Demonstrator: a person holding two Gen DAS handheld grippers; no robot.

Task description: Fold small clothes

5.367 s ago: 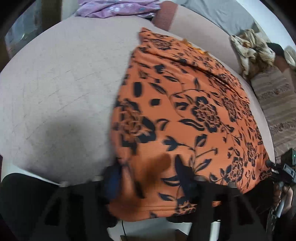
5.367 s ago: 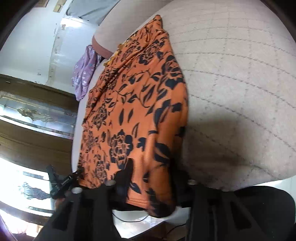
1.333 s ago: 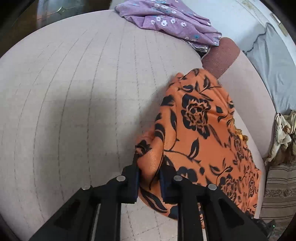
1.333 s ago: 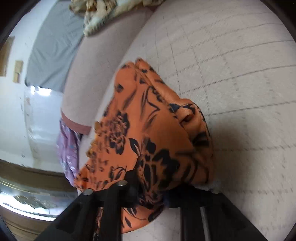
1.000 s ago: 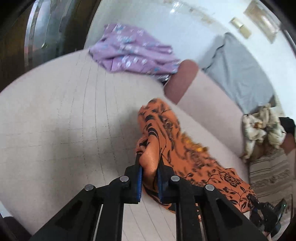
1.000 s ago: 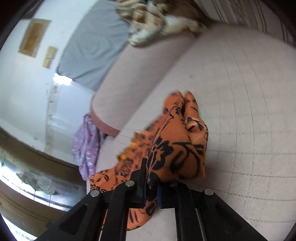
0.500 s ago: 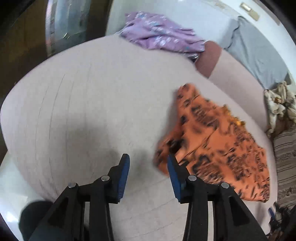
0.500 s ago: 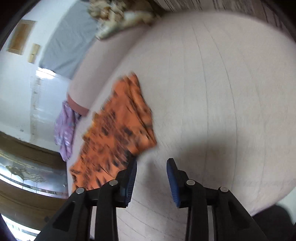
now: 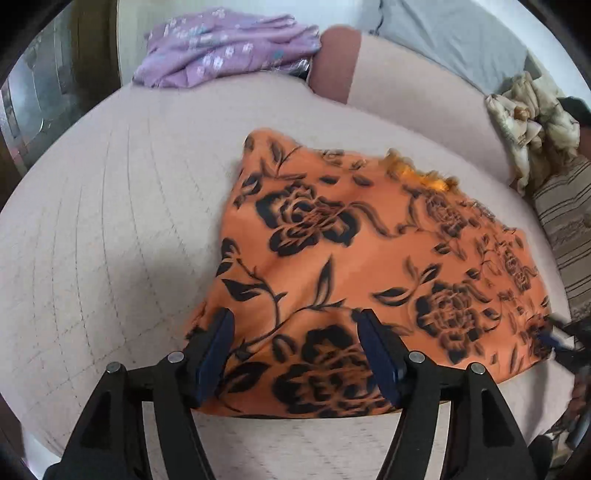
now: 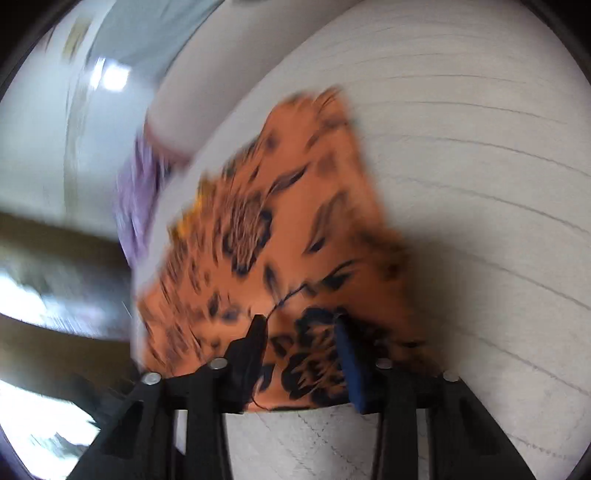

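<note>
Jaws of both grippers stand apart and have just been opening; neither clamps the cloth. Left gripper (image 9: 295, 354) hangs over the near edge of the orange floral garment (image 9: 369, 258); its two blue-padded fingers (image 9: 212, 350) straddle a black rose print on the near hem, fabric lying flat between them, no pinch or lifted fold visible; whether the pads brush the cloth cannot be told. Garment lies spread and folded flat on the pale quilted bed (image 9: 110, 221), right of centre in the left wrist view, near edge at the fingertips, far edge ragged with a bright orange fringe toward the pinkish bolster (image 9: 406, 85). Right gripper (image 10: 301, 343) sits over the other near corner of the same garment (image 10: 277, 229); jaws parted less wide than the left, cloth between them and under them, a dark loose thread running off the left finger; this view is heavily motion-blurred, so contact cannot be told. Right of the garment in that view, bare bed (image 10: 480, 184) with a shadow beside the cloth. Purple flowered cloth (image 9: 221, 48) heaped at the far end of the bed, well apart from the orange piece; cream crumpled cloth (image 9: 532, 110) and a striped brown cushion (image 9: 565, 221) at the right edge; grey pillow (image 9: 443, 33) behind the bolster.
</note>
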